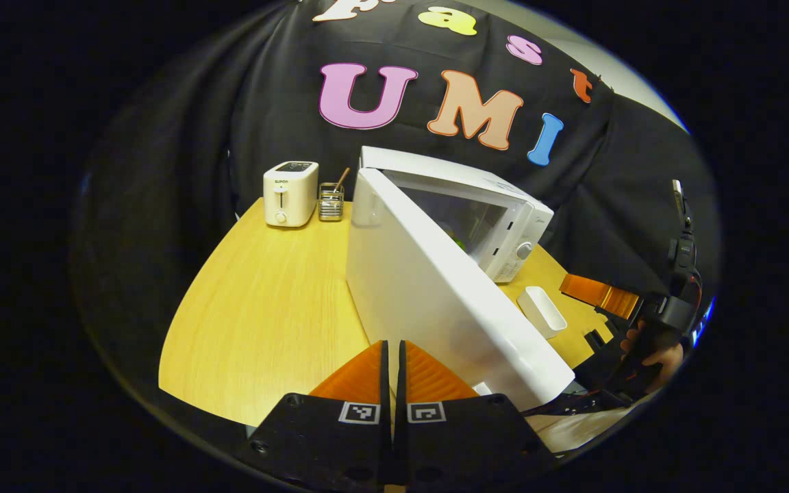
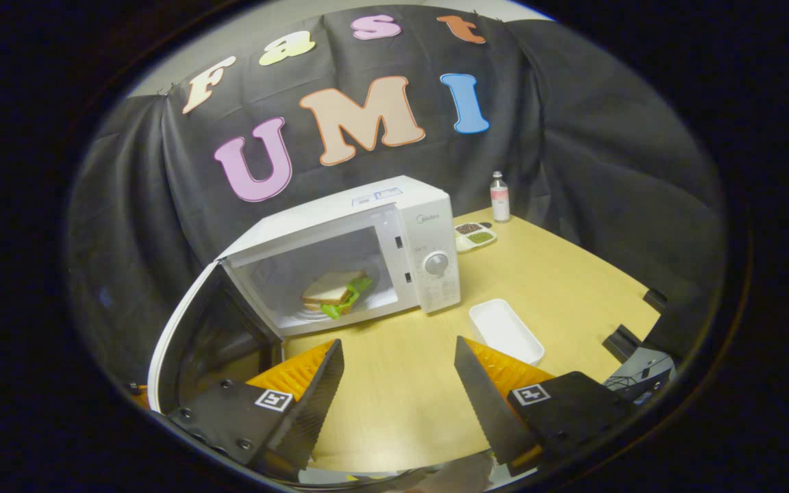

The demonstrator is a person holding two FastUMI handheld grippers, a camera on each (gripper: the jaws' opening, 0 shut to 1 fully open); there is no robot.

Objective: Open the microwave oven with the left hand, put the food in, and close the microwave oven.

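Sandwich (image 2: 337, 290) inside the open microwave (image 2: 367, 253), ahead and slightly left of the right gripper (image 2: 398, 383), well beyond its fingertips. Right gripper spread wide, nothing between the fingers, bare wooden table (image 2: 572, 287) under the gap. Microwave door (image 2: 182, 342) swung out to the left of that gripper, its lower edge cut off behind the left finger. White empty tray (image 2: 507, 330) just past the right finger, touching nothing. Further off to the right: a small divided dish (image 2: 474, 234) and a bottle (image 2: 499, 196), contents of the dish hard to make out.

Left gripper (image 1: 395, 370) pressed together, only a thin slit between the fingers, nothing pinched. Door's white outer face (image 1: 435, 294) immediately right of the fingertips; contact with it impossible to confirm. Cavity mostly hidden behind the door, only a scrap of green visible through the opening. Toaster (image 1: 290, 193) and a wire holder (image 1: 331, 200) far ahead to the left. Right gripper and a hand (image 1: 655, 349) at the far right edge, partly cropped.
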